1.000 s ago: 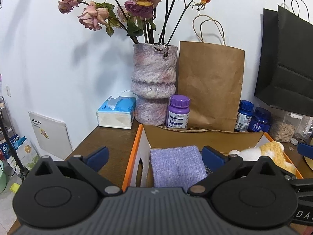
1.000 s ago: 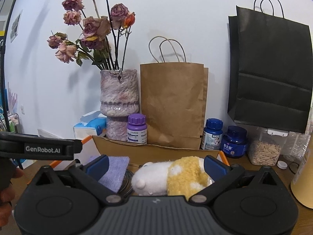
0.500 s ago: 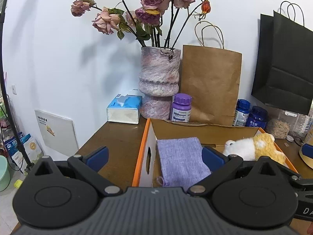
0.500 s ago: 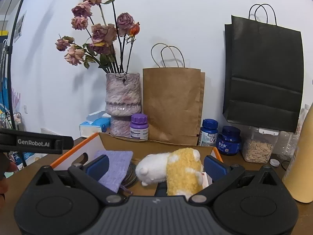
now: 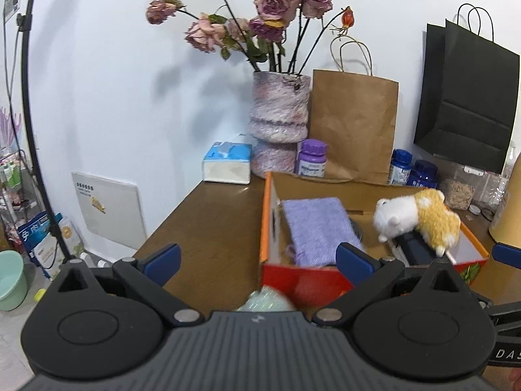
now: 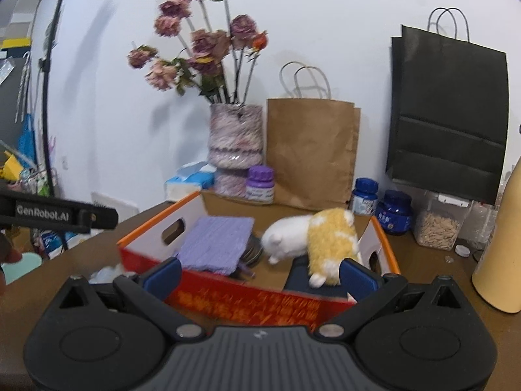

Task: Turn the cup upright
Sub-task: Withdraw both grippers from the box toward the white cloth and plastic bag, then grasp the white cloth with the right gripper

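Brown table [image 5: 208, 228] bare left of box [image 5: 302, 280]; both grippers' fingers spread.

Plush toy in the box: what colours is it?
The plush toy is white at the head and yellow over the body, with white patches. Right wrist view shows it best.

The left gripper [image 5: 257, 257] fills the bottom of the frame, its 2 blue-tipped fingers [image 5: 161, 259] spread wide; a blurred pale-green object [image 5: 265, 299] peeks between them, just before the orange box [image 5: 272, 224].
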`<state>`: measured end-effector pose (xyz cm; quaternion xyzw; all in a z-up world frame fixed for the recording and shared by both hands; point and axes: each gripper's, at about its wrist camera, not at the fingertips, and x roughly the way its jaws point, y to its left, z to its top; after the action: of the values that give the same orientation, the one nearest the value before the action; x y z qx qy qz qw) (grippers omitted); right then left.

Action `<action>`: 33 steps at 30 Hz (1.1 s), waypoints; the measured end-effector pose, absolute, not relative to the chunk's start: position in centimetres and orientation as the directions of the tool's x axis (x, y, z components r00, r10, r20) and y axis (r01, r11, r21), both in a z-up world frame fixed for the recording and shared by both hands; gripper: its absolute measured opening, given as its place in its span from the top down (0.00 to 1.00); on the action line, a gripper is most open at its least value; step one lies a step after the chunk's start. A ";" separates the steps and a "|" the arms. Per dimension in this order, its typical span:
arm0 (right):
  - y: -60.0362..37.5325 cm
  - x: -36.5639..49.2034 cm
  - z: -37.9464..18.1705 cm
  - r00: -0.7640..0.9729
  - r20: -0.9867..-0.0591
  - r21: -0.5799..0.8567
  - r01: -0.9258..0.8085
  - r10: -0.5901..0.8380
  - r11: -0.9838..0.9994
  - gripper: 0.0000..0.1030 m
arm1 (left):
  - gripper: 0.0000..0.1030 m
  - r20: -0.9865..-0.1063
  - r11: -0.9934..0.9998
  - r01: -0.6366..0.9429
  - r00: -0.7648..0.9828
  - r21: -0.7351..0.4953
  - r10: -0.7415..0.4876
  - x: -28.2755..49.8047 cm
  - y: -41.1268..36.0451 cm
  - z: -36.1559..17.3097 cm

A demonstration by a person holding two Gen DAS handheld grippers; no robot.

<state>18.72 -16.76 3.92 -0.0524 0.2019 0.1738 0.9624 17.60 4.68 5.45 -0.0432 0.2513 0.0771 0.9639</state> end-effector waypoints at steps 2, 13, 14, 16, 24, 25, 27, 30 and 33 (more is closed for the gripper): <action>-16.4 17.9 3.6 0.847 -0.420 -0.032 -0.372 0.325 0.928 0.00 | 0.00 -0.502 0.985 -0.170 0.855 -0.039 0.128 16.6 5.1 5.3; -13.4 14.6 0.7 0.738 -0.554 -0.018 -0.472 0.384 0.881 0.00 | 0.00 -0.551 0.986 -0.166 0.825 -0.030 0.123 12.6 7.4 3.9; -13.1 14.5 0.5 0.729 -0.565 -0.018 -0.479 0.386 0.877 0.00 | 0.00 -0.555 0.986 -0.165 0.823 -0.028 0.122 12.3 7.6 3.7; -12.4 14.1 0.0 0.707 -0.589 -0.016 -0.494 0.391 0.869 0.00 | 0.00 -0.564 0.986 -0.164 0.817 -0.026 0.121 11.8 8.0 3.4; -10.8 14.1 -1.6 0.641 -0.650 0.020 -0.523 0.409 0.852 0.00 | 0.00 -0.584 0.985 -0.173 0.802 -0.024 0.126 10.5 9.8 2.5; -10.6 14.1 -1.9 0.634 -0.657 0.022 -0.525 0.408 0.851 0.00 | 0.00 -0.586 0.985 -0.173 0.800 -0.025 0.126 10.4 9.9 2.4; -10.3 14.2 -2.3 0.623 -0.670 0.025 -0.526 0.405 0.850 0.00 | 0.00 -0.592 0.985 -0.172 0.796 -0.028 0.123 10.2 10.2 2.1; -9.9 14.6 -3.1 0.611 -0.689 0.022 -0.520 0.390 0.854 0.00 | 0.00 -0.596 0.985 -0.170 0.793 -0.026 0.121 9.9 10.4 1.8; -9.8 14.9 -3.7 0.603 -0.695 0.037 -0.514 0.391 0.857 0.00 | 0.00 -0.599 0.986 -0.166 0.793 -0.029 0.116 9.9 10.6 1.7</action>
<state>14.89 -9.75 -3.73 -0.0837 0.3662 0.2537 0.8914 9.92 10.59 1.69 -0.0398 0.3134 0.0743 0.9459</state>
